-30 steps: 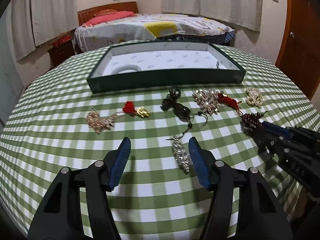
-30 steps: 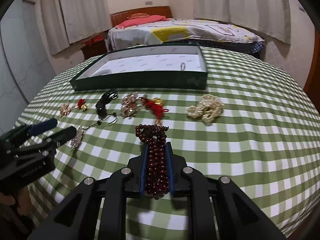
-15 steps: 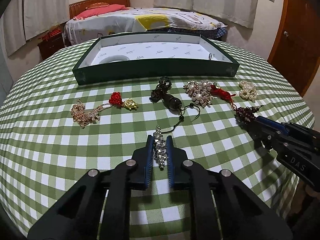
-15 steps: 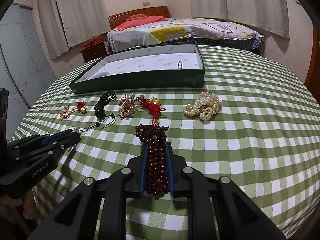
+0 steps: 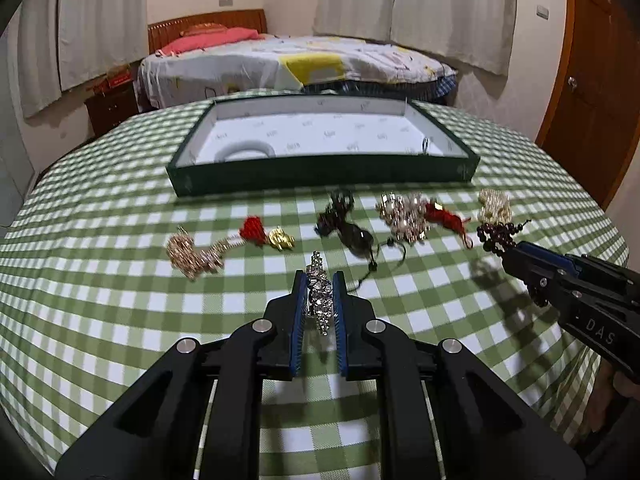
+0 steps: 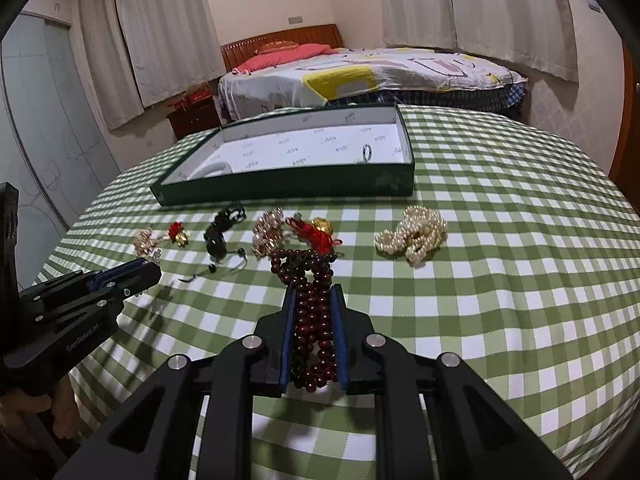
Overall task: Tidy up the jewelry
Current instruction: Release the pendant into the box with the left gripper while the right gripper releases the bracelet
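A green-and-white checked tablecloth [image 5: 120,300] covers the round table, and both grippers tilt down toward its near part. The left gripper [image 5: 319,300] has just been closing, and its blue pads now clamp a rhinestone strand [image 5: 319,292] that runs lengthwise between them. The right gripper [image 6: 313,320] is clamped on a bunch of dark red bead strands [image 6: 310,300], whose loops spill out ahead of the fingertips. A hand [image 6: 60,416] shows under the left gripper at the edge of the right wrist view.

Beyond the grippers, a row of jewelry lies on the cloth: a gold chain with a red tassel [image 5: 212,246], a black cord piece [image 5: 346,228], a gold and pearl cluster [image 5: 404,216] touching another red tassel [image 5: 444,216], and a heap of pearl strands [image 6: 414,234] well to the right.

Behind that row sits a shallow dark green tray [image 5: 320,172] with a white printed lining. A white bangle [image 5: 244,150] lies in its left near corner and a small ring [image 6: 367,152] stands near its right side.

Farther back are a bed [image 6: 360,76] with a patterned cover and pink pillow, a wooden headboard [image 6: 280,38], pale curtains [image 5: 448,4] and a brown wooden door [image 5: 596,80] at right.
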Motion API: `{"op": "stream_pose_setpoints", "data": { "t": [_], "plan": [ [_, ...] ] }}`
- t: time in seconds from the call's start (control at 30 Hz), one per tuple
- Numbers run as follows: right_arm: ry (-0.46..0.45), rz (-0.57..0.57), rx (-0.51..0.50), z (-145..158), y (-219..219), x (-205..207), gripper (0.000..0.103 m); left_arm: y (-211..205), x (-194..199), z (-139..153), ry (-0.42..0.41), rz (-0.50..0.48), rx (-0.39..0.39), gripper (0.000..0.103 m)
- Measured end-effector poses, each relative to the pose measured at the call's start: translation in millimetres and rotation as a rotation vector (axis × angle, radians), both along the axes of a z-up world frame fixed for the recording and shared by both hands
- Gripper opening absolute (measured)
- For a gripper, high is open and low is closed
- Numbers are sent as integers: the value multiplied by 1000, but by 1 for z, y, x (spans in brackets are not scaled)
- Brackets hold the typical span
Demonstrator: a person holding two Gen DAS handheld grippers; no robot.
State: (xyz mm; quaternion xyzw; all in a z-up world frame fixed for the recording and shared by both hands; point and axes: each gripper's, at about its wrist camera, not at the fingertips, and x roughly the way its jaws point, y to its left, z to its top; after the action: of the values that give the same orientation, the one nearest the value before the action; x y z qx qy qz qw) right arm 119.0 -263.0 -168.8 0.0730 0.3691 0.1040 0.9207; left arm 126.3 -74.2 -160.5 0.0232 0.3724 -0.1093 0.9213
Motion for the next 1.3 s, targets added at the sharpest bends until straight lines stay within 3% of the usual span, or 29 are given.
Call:
{"op": "stream_pose_setpoints", "data": {
  "t": [0.43,0.83,1.0,1.3],
  "plan": [
    [-67,-6,52,35,0,28,18,-1,25,35,-94,-1,-30,13],
    [-132,-2,82,63,7,105,18,-19,102,65,-177,-15,-57,13],
    [-97,-1,82,48,12,139,18,-27,133,54,-160,-12,-43,13],
    [21,-7,68,7,17,170,18,-29,177,9,-36,3,-16,13]
  ]
}}
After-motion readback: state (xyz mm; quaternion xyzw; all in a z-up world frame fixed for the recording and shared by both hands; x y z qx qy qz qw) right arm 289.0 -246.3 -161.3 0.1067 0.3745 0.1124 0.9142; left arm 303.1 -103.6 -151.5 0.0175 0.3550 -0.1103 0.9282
